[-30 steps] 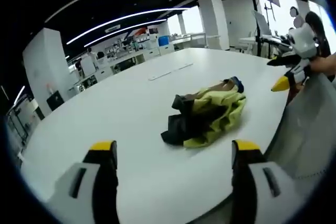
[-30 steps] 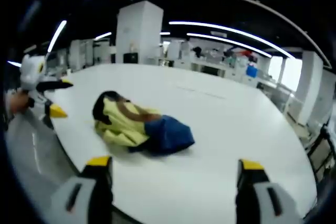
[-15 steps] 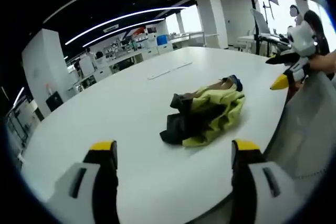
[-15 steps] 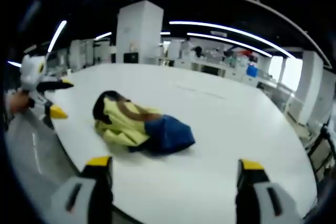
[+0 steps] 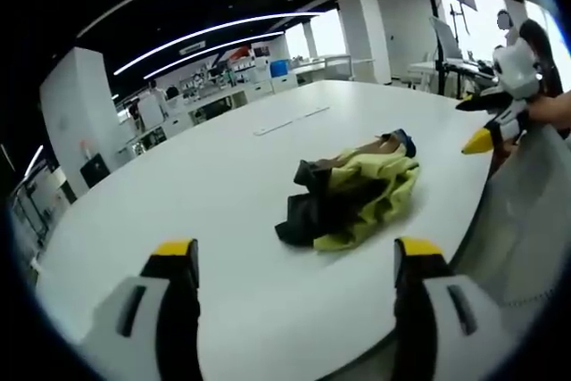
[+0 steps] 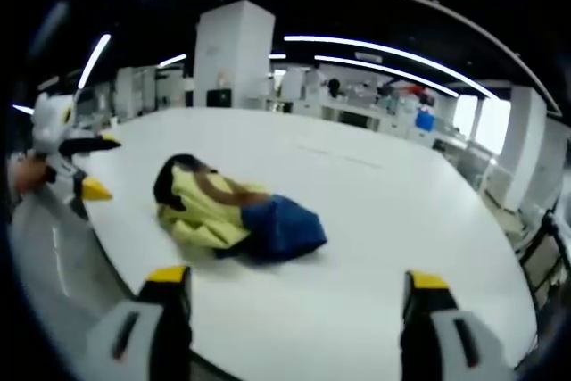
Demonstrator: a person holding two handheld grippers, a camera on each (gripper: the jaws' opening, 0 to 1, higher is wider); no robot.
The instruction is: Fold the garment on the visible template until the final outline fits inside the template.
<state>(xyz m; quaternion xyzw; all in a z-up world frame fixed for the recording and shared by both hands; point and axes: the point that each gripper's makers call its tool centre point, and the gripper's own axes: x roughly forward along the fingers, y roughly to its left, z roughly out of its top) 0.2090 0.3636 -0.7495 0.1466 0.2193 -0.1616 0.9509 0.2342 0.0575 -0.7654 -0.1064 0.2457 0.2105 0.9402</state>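
Garment [image 5: 352, 200] crumpled on white table [image 5: 214, 185]

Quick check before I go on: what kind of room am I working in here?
Probably an open-plan lab or workshop. The crumpled garment lies on a large white table, with long strip lights overhead, white pillars and rows of cluttered workbenches behind.

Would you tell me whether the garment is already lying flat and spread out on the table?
No, the garment sits crumpled in a bunched heap on the white table, with both grippers clear of it.
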